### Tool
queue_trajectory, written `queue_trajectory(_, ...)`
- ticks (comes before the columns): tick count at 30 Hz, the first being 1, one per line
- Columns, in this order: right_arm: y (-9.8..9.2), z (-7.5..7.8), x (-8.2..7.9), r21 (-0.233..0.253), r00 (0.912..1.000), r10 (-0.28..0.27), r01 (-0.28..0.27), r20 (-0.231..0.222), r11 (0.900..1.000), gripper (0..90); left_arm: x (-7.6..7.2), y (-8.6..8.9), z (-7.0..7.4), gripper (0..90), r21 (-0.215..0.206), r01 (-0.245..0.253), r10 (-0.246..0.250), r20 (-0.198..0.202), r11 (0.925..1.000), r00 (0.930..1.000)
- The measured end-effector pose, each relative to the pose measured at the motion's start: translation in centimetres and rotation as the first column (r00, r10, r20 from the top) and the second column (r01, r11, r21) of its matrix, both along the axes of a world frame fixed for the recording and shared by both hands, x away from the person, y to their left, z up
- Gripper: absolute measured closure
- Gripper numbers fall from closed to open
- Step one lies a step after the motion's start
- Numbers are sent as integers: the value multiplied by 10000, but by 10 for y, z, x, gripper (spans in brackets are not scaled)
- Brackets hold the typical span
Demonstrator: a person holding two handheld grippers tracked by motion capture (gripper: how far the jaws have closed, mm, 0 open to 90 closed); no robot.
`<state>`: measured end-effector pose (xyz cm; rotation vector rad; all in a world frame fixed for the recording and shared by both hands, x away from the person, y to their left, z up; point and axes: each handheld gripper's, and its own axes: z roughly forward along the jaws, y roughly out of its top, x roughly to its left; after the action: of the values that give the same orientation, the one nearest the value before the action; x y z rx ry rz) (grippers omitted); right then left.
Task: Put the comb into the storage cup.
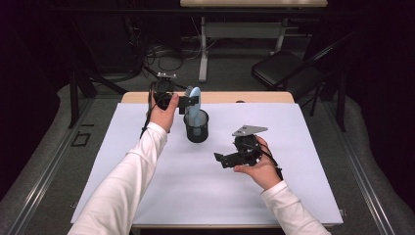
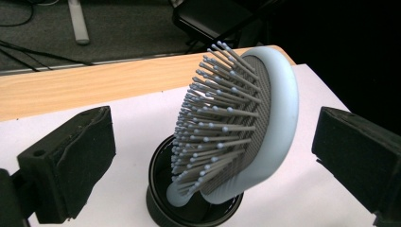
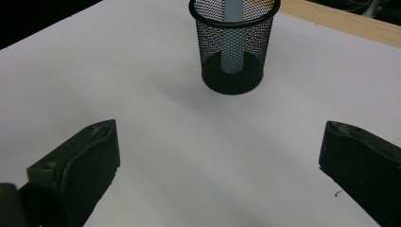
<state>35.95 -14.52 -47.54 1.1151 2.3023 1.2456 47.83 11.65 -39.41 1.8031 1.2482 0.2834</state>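
A light-blue hairbrush stands handle-down in a black mesh cup at the back middle of the white sheet. My left gripper hovers level with the brush head. In the left gripper view its jaws stand wide apart on either side of the bristled brush, touching neither it nor the cup. My right gripper is held open low over the sheet, to the right of the cup and nearer me. In the right gripper view, the cup stands ahead, with the brush handle showing through the mesh.
A white sheet covers the table, with a wooden strip bare along the far edge. Behind the table stand a black folding chair, a white table leg and floor cables.
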Motion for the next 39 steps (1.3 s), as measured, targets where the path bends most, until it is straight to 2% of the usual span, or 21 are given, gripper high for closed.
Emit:
queue_trajectory(15, -3, 0, 0, 7, 9999, -104, 104, -12, 9999, 0, -20, 16, 11, 6, -72, 668, -670, -263, 9977, 9974)
queue_trajectory(25, -5, 1, 0, 30, 9999, -163, 163, 8, 9999, 0, -36, 22, 16, 5, 163, 1206, -1201, -280, 9926, 9924)
queue_trajectory(39, -5, 1, -1, 36, 9998, -192, 192, 45, 9998, 0, -55, 28, 16, 6, 310, 1571, -1558, -387, 9871, 9870)
